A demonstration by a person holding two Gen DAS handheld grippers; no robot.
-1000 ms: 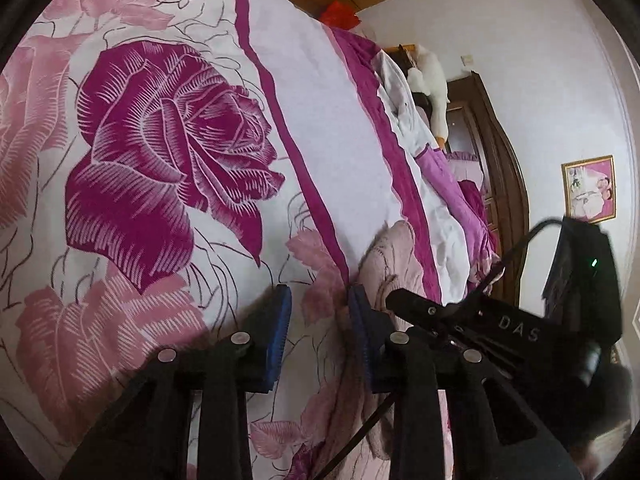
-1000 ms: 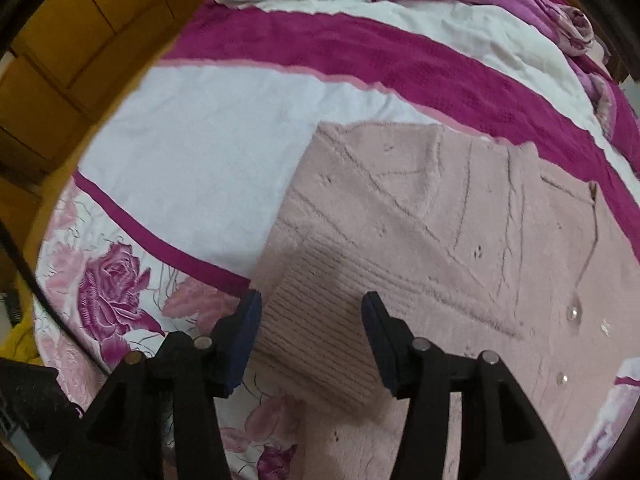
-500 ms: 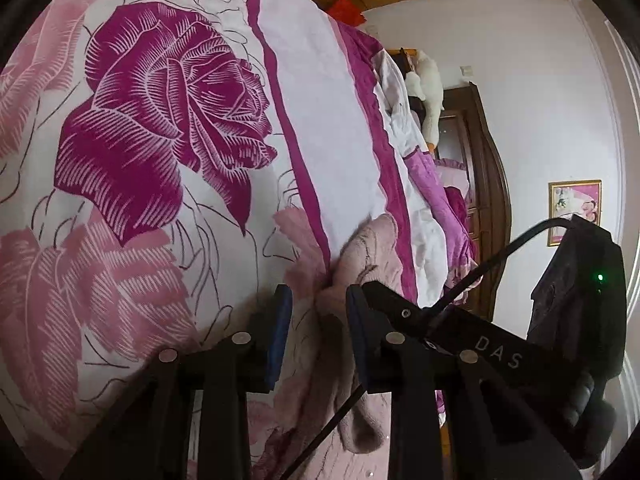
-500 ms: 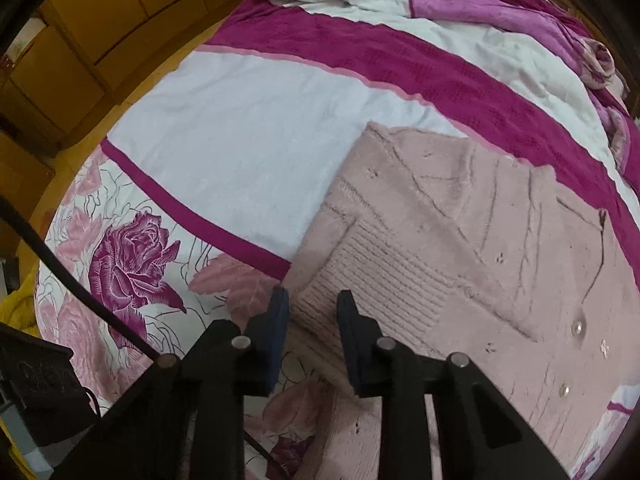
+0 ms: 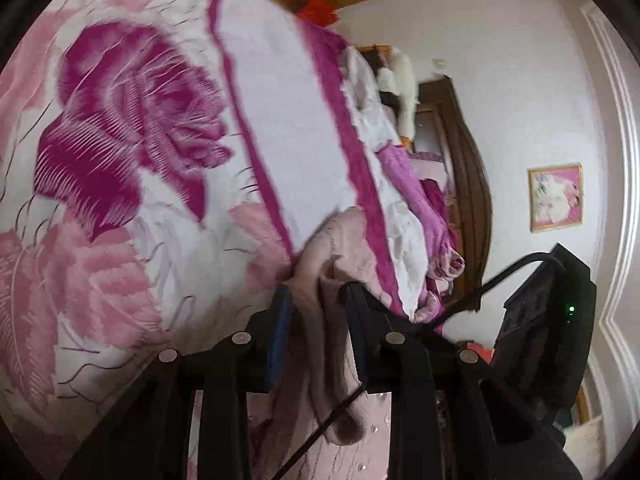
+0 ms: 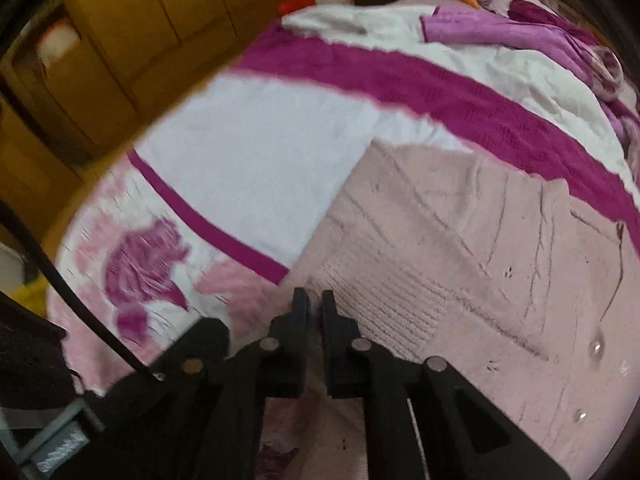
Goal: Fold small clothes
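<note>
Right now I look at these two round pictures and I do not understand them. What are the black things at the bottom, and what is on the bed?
The black things are hand-held grippers: a person carries one in each hand, and each has two fingers like tongs. A wide-angle camera on each gripper looks forward along its fingers, which makes the pictures round.

One picture comes from the left gripper. Its blue-padded fingers are shut on a bunched edge of a pale pink knitted cardigan.

The other comes from the right gripper. Its jaws have just been closing and now pinch the ribbed hem of the same cardigan, which lies spread on a bedspread with white and magenta stripes and printed roses. More purple cloth lies further back.
</note>
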